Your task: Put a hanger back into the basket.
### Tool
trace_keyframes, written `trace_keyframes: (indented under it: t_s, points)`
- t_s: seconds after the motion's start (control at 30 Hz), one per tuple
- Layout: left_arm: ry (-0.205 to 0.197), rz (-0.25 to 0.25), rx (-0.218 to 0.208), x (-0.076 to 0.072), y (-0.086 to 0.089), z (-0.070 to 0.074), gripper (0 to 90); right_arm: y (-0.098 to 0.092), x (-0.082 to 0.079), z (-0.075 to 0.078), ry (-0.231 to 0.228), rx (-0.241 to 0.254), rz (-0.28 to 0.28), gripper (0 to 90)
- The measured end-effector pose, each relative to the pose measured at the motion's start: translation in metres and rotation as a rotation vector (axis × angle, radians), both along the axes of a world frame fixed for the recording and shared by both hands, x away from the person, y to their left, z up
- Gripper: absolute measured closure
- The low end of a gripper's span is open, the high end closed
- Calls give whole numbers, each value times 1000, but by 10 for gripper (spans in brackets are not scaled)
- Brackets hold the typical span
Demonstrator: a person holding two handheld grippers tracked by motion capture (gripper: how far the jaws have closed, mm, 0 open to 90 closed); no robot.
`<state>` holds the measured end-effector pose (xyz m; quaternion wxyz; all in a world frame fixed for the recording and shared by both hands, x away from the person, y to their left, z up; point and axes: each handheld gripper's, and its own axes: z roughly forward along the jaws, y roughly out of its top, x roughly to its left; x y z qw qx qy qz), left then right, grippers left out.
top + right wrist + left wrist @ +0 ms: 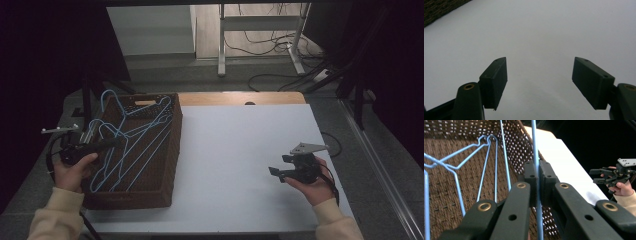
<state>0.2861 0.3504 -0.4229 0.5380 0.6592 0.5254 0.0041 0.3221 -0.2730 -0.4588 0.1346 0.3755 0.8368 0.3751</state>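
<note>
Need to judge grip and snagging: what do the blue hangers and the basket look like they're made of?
Blue hangers: thin wire, probably metal under a smooth blue coating; the rod clamped in the left hand-held gripper is slim and glossy. Basket: dark brown woven wicker or rattan-like fibre, matte, with an open weave that lets light through its wall.
</note>
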Motion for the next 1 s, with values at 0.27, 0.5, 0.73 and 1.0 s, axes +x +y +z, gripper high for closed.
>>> trace_keyframes:
  t_s: [0.27,0.5,0.73,1.0]
  points:
    - [28,-4,29,8,-4,-7,859,0,0,0,1,-4,3,287]
    - [34,-21,39,14,-9,-12,860,0,0,0,1,-2,2,287]
    - [61,-26,61,17,-13,-18,859,0,0,0,0,-4,2,287]
    - [130,9,79,22,-9,-30,854,-1,0,0,1,-1,-2,287]
